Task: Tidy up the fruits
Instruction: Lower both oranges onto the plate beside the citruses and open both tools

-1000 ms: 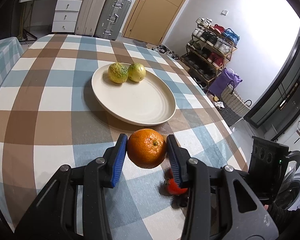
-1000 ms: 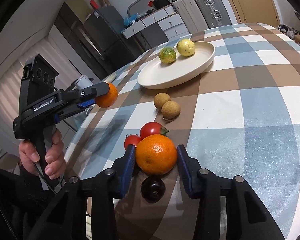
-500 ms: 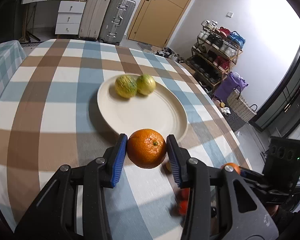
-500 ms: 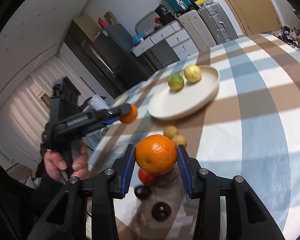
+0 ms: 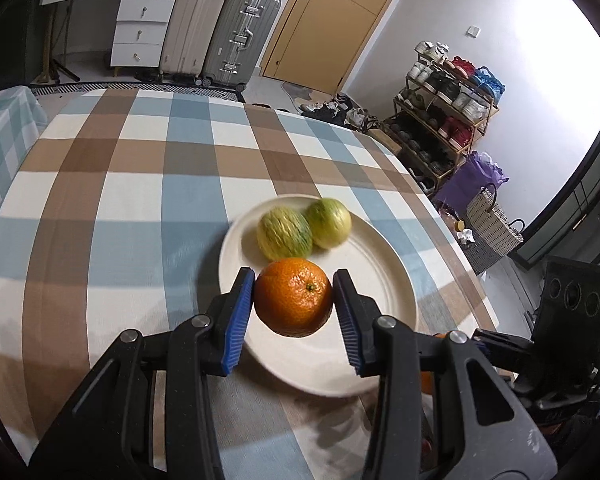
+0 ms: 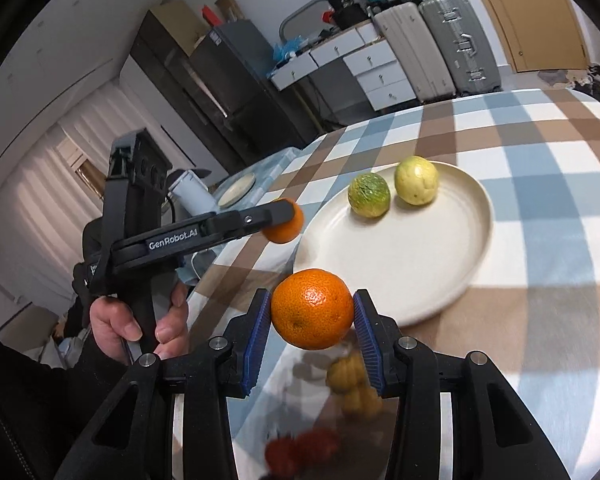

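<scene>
Landmark: cream plate (image 5: 384, 276), round, shallow-rimmed, on the checked tablecloth (image 5: 140, 208) in brown, blue and white.

1. Left gripper (image 5: 294, 300): black frame, blue ribbed pads. Jaws clamped on either side of an orange (image 5: 293, 296), stem end facing the camera. The fruit is held in the air above the near-left part of the plate; seen from the right wrist view it hangs by the plate's left rim. The person's left hand (image 6: 140, 320) grips the handle.

2. Right gripper (image 6: 312, 316): same build. Jaws closed on a second orange (image 6: 312, 314), held up at the plate's near edge, clear of the cloth.

3. Two green-yellow striped fruits, on the plate at its far side, touching each other: the greener one (image 5: 285, 233) to the left, the paler one (image 5: 328, 223) to the right.

4. Two small tan round fruits (image 6: 348, 384), on the cloth just short of the plate's near edge, below the right gripper; blurred.

5. Red tomatoes (image 6: 304, 448), on the cloth nearer the camera than the tan fruits, well apart from the plate; blurred, count unclear.

6. Two suitcases (image 5: 220, 32), upright on the floor beyond the table's far end from the plate.
</scene>
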A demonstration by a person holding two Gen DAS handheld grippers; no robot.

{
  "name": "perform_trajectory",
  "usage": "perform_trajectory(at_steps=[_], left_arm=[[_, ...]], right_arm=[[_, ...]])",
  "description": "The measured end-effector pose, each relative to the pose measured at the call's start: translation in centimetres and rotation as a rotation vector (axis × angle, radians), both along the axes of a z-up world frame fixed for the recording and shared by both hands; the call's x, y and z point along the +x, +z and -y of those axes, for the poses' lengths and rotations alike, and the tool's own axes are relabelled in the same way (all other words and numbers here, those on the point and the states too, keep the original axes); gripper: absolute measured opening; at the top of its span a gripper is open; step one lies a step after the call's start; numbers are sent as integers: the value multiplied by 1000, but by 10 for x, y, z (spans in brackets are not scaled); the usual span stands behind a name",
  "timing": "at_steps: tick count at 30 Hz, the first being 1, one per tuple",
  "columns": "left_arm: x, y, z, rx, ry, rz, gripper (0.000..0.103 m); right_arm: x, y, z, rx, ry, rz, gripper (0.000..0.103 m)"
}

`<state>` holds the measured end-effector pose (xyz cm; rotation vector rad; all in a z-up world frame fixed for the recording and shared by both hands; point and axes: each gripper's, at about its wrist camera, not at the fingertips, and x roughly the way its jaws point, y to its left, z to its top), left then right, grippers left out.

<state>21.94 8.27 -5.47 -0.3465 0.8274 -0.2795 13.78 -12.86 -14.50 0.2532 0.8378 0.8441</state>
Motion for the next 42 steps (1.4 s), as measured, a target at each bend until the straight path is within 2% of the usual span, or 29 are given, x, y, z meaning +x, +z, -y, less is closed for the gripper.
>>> perform_trajectory(at_steps=[5, 12, 18, 32, 34, 37, 42], left_arm=[[32, -11, -15, -59, 2, -40, 37], [59, -29, -20, -100, -37, -85, 37], [73, -39, -18, -114, -63, -111, 37], [83, -42, -16, -110, -58, -127, 38], [81, -37, -16, -103, -56, -121, 38], [76, -28, -15, -86, -48, -111, 44], [56, -3, -19, -50, -3, -72, 64]], right_arm=[[30, -2, -25, -33, 34, -19, 42], [63, -12, -62, -95, 65, -45, 42], [82, -23, -80, -121, 60, -86, 43], [94, -34, -98, -164, 28, -123, 44], [93, -31, -97, -153, 33, -116, 57], [87, -22, -93, -147, 17, -79, 70], [76, -8, -81, -131, 7, -52, 77]])
